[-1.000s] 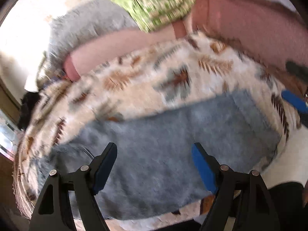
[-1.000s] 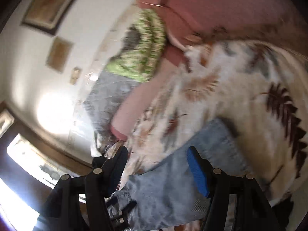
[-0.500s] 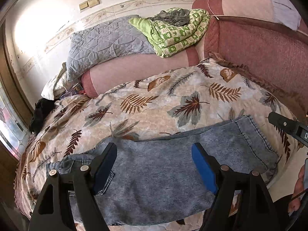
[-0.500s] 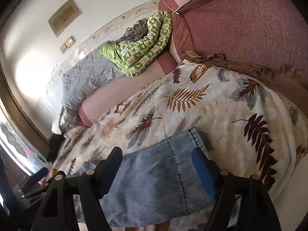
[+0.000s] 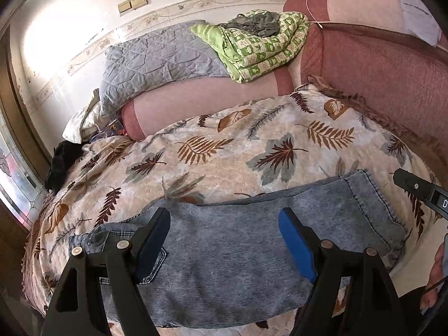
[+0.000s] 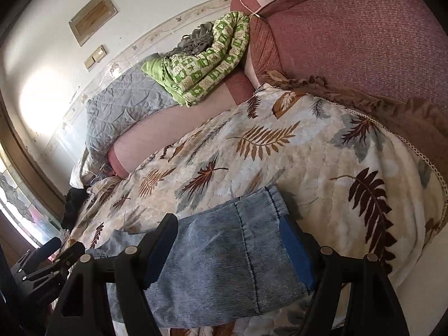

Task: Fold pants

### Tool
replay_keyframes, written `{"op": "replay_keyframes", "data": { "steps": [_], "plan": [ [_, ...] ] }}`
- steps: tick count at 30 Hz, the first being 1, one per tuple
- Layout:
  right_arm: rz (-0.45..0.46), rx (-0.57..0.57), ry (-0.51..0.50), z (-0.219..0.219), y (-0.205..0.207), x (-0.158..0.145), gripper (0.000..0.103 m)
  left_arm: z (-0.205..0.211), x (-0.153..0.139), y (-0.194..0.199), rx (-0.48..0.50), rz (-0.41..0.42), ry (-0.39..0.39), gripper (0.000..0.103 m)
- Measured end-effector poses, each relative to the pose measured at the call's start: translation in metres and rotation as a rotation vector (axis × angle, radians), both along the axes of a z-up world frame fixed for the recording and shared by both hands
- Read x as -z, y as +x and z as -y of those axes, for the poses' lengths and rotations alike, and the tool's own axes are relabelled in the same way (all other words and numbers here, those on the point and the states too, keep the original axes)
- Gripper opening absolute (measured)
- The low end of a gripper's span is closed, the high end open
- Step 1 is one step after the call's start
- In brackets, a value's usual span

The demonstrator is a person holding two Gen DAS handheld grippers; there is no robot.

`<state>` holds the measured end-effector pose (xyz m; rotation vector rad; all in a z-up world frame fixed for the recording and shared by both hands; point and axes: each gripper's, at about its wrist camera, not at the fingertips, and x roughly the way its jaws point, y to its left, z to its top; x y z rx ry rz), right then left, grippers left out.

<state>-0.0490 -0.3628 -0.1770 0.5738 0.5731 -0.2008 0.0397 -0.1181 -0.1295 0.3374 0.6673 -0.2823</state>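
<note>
Light blue denim pants (image 5: 238, 254) lie flat across the near edge of a leaf-patterned bedspread (image 5: 224, 151), waistband and pocket at the left, leg hem at the right. My left gripper (image 5: 224, 240) is open and empty above the middle of the pants. My right gripper (image 6: 229, 249) is open and empty above the hem end of the pants (image 6: 224, 254). The right gripper's body shows at the right edge of the left wrist view (image 5: 420, 190). The left gripper's body shows at the lower left of the right wrist view (image 6: 42, 266).
A pink bolster (image 5: 201, 98) lies along the far side of the bed. A grey quilted pillow (image 5: 156, 61) and a folded green blanket (image 5: 257, 47) rest on it. A maroon padded headboard (image 5: 378, 78) stands at the right. A black garment (image 5: 61, 162) lies at the left.
Both views have gone from blurred to sharp and steady. The grippers have pulled back a little, both still open over the pants. The pants lie unchanged.
</note>
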Motion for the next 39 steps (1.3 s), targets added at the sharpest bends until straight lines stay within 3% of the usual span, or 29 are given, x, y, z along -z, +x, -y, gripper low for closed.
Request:
{"op": "replay_keyframes", "data": {
  "steps": [6,15,28,39],
  "plan": [
    [-0.001,-0.008,-0.014,-0.002,0.0,0.0,0.078,0.001,-0.001,0.0,-0.008,0.01,0.009,0.08],
    [-0.017,-0.122,-0.175,-0.04,0.008,-0.005,0.078,-0.018,0.0,0.001,-0.068,0.005,-0.005,0.08],
    [-0.017,-0.215,-0.312,-0.094,0.017,-0.006,0.078,-0.065,-0.003,0.006,-0.155,0.008,-0.052,0.08],
    [-0.016,-0.237,-0.343,-0.112,0.014,-0.006,0.078,-0.086,0.007,0.011,-0.194,-0.009,-0.071,0.08]
  ]
}}
